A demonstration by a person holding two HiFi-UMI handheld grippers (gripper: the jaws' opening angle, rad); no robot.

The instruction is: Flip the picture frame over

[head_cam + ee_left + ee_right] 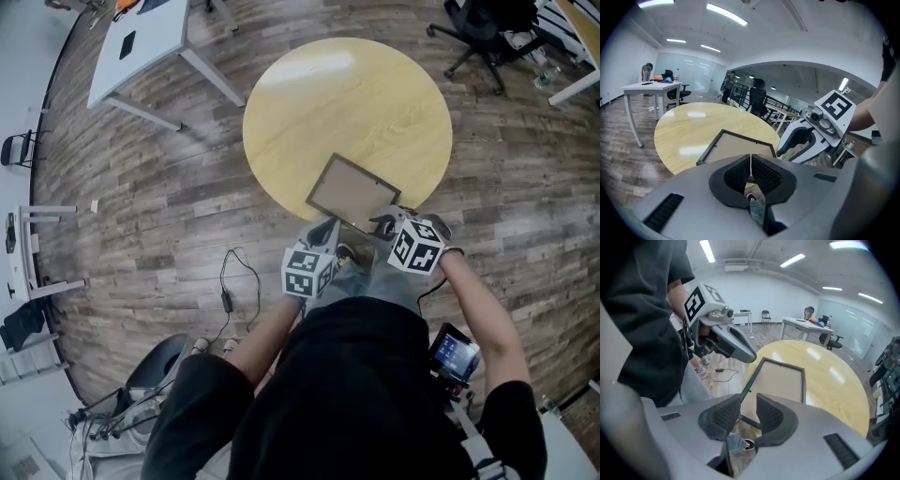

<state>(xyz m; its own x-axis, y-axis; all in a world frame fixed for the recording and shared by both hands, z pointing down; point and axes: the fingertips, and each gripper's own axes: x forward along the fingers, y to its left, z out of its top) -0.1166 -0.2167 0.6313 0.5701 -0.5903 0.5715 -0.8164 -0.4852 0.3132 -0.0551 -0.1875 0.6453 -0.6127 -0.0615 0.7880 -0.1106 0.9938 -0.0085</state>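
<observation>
- Head view: we are seeing the picture frame (352, 192) lying at the near edge of the round desk (319, 94). The left tool (323, 228) and the right tool (386, 223) are hovering at its near side. We are judging that the flip is not yet begun.
- Left gripper view: the left tool (750, 164) is showing its jaws pressed together with nothing between them. The frame (740, 147) is lying just beyond them on the desk.
- Right gripper view: the right tool (747, 411) is holding its jaws apart, straddling the frame's (780, 380) near corner without clamping it. Gripping, lifting and turning are all looking left to do.
- Across these views we are finding no brand or label to read. The cubes are carrying only black-and-white square markers, and the frame's beige panel is bare.
</observation>
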